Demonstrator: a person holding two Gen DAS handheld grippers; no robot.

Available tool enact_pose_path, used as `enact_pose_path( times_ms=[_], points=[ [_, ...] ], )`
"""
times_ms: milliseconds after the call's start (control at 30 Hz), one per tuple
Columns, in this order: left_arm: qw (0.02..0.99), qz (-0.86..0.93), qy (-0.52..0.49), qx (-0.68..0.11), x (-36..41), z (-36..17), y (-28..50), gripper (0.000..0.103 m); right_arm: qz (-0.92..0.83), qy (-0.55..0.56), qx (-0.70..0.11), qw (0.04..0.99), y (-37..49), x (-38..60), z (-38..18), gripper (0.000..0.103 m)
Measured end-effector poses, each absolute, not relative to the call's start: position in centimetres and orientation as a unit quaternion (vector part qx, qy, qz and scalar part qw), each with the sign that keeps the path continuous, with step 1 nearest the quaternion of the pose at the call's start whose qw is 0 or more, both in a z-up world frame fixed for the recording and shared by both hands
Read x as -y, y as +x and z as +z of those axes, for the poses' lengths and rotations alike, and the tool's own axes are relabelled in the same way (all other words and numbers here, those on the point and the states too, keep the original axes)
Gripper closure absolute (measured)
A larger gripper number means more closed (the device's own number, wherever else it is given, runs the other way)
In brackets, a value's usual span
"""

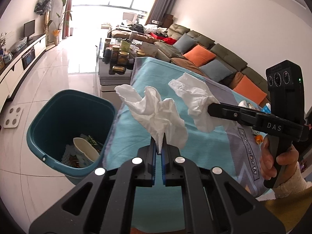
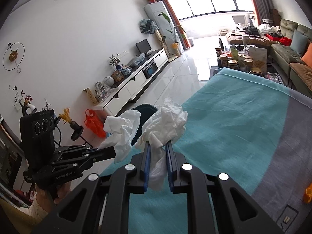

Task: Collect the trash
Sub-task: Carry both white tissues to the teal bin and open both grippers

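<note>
My left gripper (image 1: 160,143) is shut on a crumpled white tissue (image 1: 156,111), held above the left edge of the teal-clothed table (image 1: 175,146). My right gripper (image 2: 159,146) is shut on a second crumpled white tissue (image 2: 165,122); it also shows in the left wrist view (image 1: 195,97), held just right of the first. A teal trash bin (image 1: 64,124) stands on the floor left of the table, with a paper cup and wrappers inside. In the right wrist view only the bin's rim (image 2: 146,108) shows behind the tissues, and the left gripper (image 2: 114,153) holds its tissue (image 2: 121,131).
More small trash lies at the table's right side: a crumpled wrapper (image 1: 246,104) and an orange piece (image 2: 308,195). A coffee table with jars (image 1: 119,56) stands beyond. A sofa (image 1: 204,54) runs along the right. A white scale (image 1: 12,117) lies on the floor.
</note>
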State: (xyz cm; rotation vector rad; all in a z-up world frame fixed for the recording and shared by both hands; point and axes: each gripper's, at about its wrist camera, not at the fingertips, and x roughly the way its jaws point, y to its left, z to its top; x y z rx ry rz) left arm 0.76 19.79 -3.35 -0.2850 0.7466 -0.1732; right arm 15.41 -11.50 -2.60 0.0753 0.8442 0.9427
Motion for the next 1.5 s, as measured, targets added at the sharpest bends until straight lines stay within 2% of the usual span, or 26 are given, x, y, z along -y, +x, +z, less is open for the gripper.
enact_pose_path(
  times_ms=[900,1500],
  points=[
    [0.913,0.002,-0.174,-0.369,-26.8,-5.0,0.9,0.098,0.484,-0.020,-0.423,0.766,16.8,1.4,-3.5,0.089],
    [0.895,0.046,-0.183,-0.404,-30.2,-9.0,2.3,0.097,0.471,-0.081,-0.466,0.744,17.8,-5.7,-6.6,0.087]
  ],
)
